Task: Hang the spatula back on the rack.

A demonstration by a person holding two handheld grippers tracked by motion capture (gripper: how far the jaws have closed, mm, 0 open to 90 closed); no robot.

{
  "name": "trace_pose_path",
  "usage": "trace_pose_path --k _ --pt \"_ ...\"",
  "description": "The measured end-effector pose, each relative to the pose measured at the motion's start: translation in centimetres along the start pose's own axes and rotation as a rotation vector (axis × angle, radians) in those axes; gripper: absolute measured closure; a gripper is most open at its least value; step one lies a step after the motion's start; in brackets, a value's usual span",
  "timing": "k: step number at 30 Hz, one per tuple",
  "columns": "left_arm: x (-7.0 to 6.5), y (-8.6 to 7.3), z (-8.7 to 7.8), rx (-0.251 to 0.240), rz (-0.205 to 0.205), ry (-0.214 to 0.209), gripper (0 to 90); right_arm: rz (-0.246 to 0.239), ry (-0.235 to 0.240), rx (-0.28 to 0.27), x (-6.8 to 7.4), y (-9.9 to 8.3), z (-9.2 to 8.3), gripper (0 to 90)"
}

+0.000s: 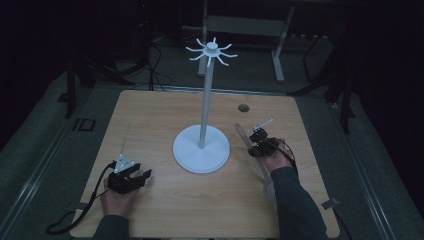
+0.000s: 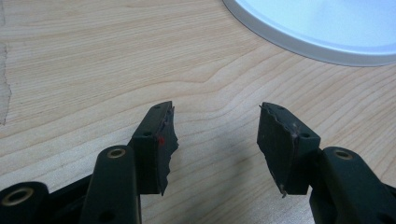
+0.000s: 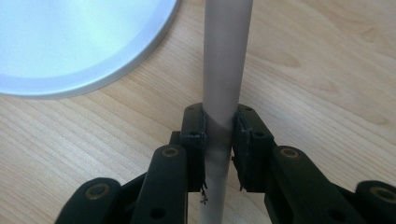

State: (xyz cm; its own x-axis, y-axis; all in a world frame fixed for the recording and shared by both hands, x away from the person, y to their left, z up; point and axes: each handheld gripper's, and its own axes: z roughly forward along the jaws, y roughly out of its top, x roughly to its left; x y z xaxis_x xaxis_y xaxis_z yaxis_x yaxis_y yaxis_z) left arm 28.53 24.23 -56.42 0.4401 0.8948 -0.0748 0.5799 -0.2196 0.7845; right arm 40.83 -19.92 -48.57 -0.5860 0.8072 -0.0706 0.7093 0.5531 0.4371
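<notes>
A grey rod (image 3: 225,70) is seen clamped between the jaws of the right tool (image 3: 219,135), which is held in a sleeved hand at the right of the wooden counter (image 1: 150,120), just beside the round base of a white stand (image 1: 201,148). In the high view the rod (image 1: 247,142) is angled away from the person along the counter. The left tool (image 1: 131,179) is rested low near the front edge, its jaws held apart with nothing between them.
</notes>
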Motion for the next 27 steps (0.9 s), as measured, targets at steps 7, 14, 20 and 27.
trace_pose_path --k 7,14,20,27 --pt "0.0 0.0 0.0 -0.001 0.0 0.001 46.2 -0.012 -0.013 -0.053 0.2 -0.3 -1.4 75.3" --pt "0.0 0.0 0.0 -0.002 0.001 0.002 46.2 -0.022 -0.02 -0.114 0.5 -0.6 -3.0 75.5" --pt "0.0 0.0 0.0 0.0 0.002 0.004 46.2 -0.036 -0.026 -0.168 0.7 -0.8 -4.6 75.5" --pt "0.0 0.0 0.0 -0.001 0.001 0.002 46.2 -0.041 -0.03 -0.22 0.9 -0.9 -6.1 75.6"
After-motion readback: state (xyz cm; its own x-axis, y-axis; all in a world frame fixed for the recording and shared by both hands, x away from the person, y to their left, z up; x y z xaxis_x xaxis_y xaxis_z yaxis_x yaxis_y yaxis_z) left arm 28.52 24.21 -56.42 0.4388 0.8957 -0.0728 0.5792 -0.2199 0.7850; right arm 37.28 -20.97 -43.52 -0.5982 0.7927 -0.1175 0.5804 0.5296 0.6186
